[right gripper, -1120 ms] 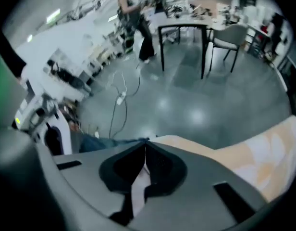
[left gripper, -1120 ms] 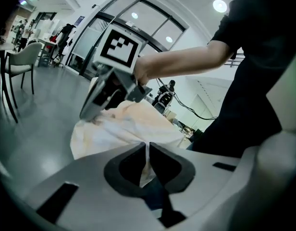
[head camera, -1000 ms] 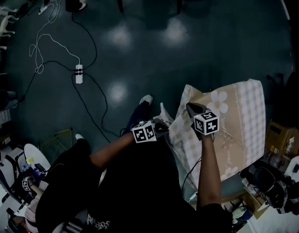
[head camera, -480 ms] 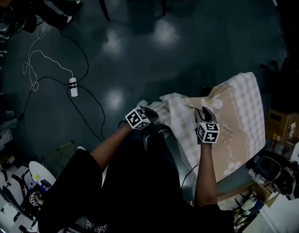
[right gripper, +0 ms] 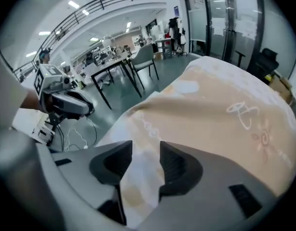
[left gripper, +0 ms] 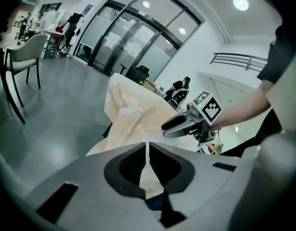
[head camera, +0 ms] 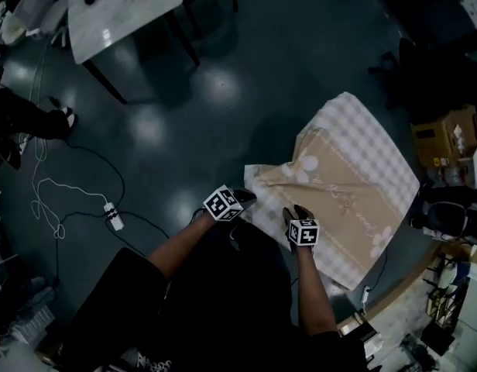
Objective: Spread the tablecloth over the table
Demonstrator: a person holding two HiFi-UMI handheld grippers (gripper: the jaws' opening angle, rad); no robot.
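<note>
Now the right gripper (right gripper: 145,147) fingers, clamped a second ago, are opening around the tablecloth (head camera: 355,184) edge lying between them. The left gripper (left gripper: 148,146) fingers are pinching its corner, so one side is likely being released.

No wording is coming through clearly enough to read. The tablecloth (head camera: 355,184) is showing a line of pale cursive script across its beige middle, too faint and small to spell out. Just beside the tablecloth's near edge, the cubes on the left gripper (head camera: 245,198) and right gripper (head camera: 294,210) are bearing only black-and-white square markers, no letters. Below the tablecloth, white print on the person's dark shirt (head camera: 215,301) is too blurred to read.
</note>
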